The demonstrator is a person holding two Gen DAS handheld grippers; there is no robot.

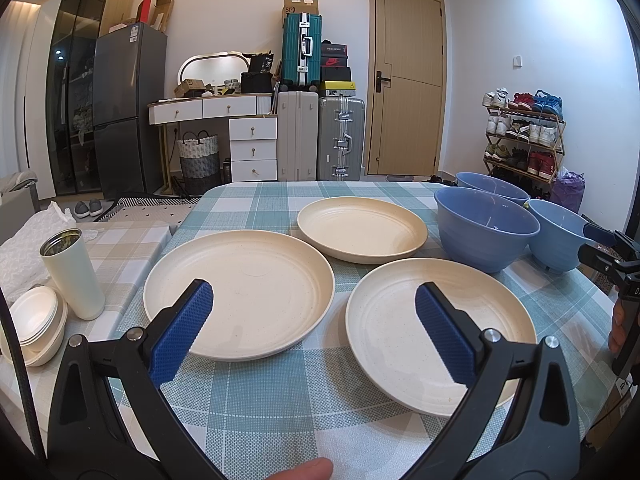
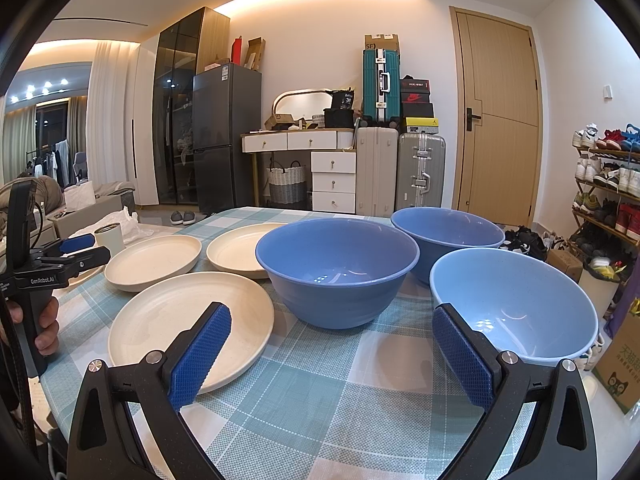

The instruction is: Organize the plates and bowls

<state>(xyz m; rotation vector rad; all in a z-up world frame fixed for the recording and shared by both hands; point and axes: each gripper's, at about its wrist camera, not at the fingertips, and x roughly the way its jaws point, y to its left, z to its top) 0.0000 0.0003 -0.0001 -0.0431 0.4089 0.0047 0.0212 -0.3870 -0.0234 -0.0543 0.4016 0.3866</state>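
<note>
Checked woven tablecloth (image 1: 260,400) under round speckled cream plates (image 1: 240,292), smooth blue bowls (image 2: 340,272); both grippers' ridged fingers (image 1: 184,332) apart

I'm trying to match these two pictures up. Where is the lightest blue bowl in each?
Left wrist view: the light bowl sits at the far right, behind the darker bowl.
Right wrist view: the light bowl is low right, by the right gripper.
Shared landmark: the wooden door.
</note>
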